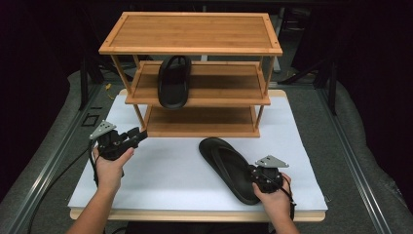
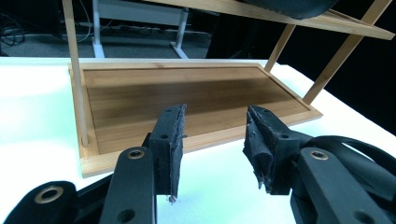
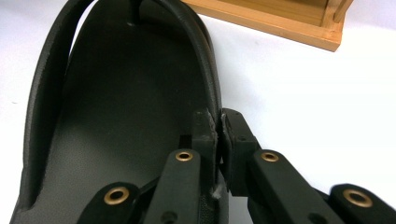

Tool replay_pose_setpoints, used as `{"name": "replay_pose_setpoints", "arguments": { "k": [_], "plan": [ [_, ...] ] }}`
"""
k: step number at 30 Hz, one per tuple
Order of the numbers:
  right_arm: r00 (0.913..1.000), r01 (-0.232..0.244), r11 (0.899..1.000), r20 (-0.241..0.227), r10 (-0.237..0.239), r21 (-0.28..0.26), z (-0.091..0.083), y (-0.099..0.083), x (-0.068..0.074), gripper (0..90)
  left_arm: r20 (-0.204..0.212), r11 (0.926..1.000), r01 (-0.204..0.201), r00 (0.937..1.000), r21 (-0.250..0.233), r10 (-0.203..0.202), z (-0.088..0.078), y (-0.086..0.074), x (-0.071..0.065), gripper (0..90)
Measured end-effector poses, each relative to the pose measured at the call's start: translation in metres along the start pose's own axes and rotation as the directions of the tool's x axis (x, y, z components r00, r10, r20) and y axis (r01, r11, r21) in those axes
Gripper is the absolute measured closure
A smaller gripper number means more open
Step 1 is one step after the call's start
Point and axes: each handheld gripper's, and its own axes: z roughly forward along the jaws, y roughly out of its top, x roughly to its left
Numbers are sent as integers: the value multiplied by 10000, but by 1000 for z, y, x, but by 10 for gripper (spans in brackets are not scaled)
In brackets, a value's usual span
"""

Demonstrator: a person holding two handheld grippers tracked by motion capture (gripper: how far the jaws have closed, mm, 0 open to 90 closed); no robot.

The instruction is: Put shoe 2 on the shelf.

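Note:
A black flip-flop (image 1: 229, 167) lies on the white table top at the front right, toe pointing toward the rack. My right gripper (image 1: 257, 171) is shut on its right edge near the heel; the right gripper view shows the jaws pinching the flip-flop's side strap and rim (image 3: 211, 100). A second black flip-flop (image 1: 174, 80) rests on the middle shelf of the bamboo rack (image 1: 192, 34), overhanging the shelf's front. My left gripper (image 1: 138, 135) hovers open at the front left, near the rack's bottom shelf (image 2: 187, 95), nothing between its fingers (image 2: 170, 140).
The three-tier bamboo rack stands at the back middle of the white board (image 1: 160, 170). Its thin corner posts (image 2: 77, 70) rise near my left gripper. Black cables trail from both grippers toward the table's front edge.

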Motion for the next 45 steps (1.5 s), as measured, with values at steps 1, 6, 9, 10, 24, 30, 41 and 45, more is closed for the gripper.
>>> {"name": "replay_pose_setpoints", "arguments": {
  "k": [1,6,9,10,24,30,41,45],
  "plan": [
    [10000,-25,10000,2,25,51,-2,1,0,849,-3,10000,-4,10000,-9,4,0,0,0,565],
    [9995,-270,9986,-158,263,-456,-8,3,3,849,-29,10000,33,10000,-44,-33,-1,0,1,565],
    [9987,-412,9975,-318,395,-570,-12,5,4,849,-45,10000,54,10000,-24,-54,-1,0,1,563],
    [9985,-415,9972,-377,392,-618,-13,5,5,849,-59,10000,64,10000,-21,-64,-1,0,1,560],
    [9976,-550,9790,-522,456,-1963,-40,19,10,848,-120,9997,167,9998,-171,-169,-4,2,3,550],
    [9958,-834,9468,-626,671,-3109,-61,25,9,849,-161,9997,169,9997,-197,-172,-5,2,3,549],
    [9950,-1001,9007,-478,882,-4227,-85,46,3,849,-178,9995,205,9996,-243,-209,-5,1,2,549],
    [9949,-1011,8876,-459,901,-4495,-88,60,0,849,-175,9995,205,9996,-243,-209,-5,1,2,549]
  ]
}}
